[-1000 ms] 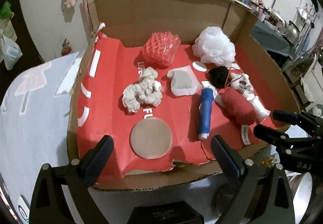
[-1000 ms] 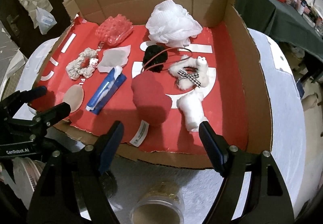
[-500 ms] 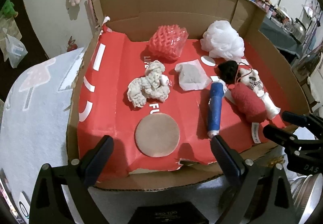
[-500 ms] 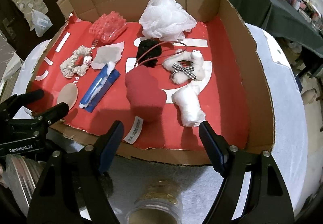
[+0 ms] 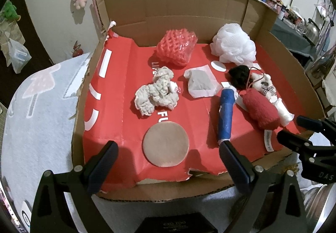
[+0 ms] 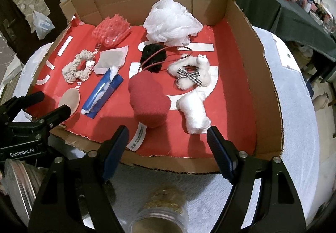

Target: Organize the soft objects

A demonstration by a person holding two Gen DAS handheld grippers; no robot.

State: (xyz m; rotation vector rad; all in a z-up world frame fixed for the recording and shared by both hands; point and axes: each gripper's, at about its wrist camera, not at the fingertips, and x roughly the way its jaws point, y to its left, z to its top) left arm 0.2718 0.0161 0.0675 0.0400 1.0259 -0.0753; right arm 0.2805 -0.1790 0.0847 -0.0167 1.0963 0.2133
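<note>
A cardboard box [image 5: 241, 12] with a red floor holds soft things: a white mesh puff [image 5: 234, 47], a red foam net [image 5: 177, 47], a cream scrunchie [image 5: 156, 94], a round tan pad [image 5: 166, 146], a blue tissue pack [image 5: 225, 115], a red plush [image 5: 260, 111] and a white plush [image 6: 195, 115]. My left gripper [image 5: 168, 167] is open and empty at the box's front edge, before the tan pad. My right gripper [image 6: 168, 149] is open and empty at the front edge, before the red plush [image 6: 149, 100].
A grey pad in a clear wrapper [image 5: 201, 83], a black pom-pom on a hoop [image 6: 153, 58] and a fuzzy white clip with a checked bow [image 6: 189, 73] also lie in the box. A jar [image 6: 159, 212] stands below my right gripper. The box sits on a pale towel [image 5: 42, 107].
Both grippers have pulled back and risen a little, so the box sits lower and fuller in both views. Nothing in the box has moved.
</note>
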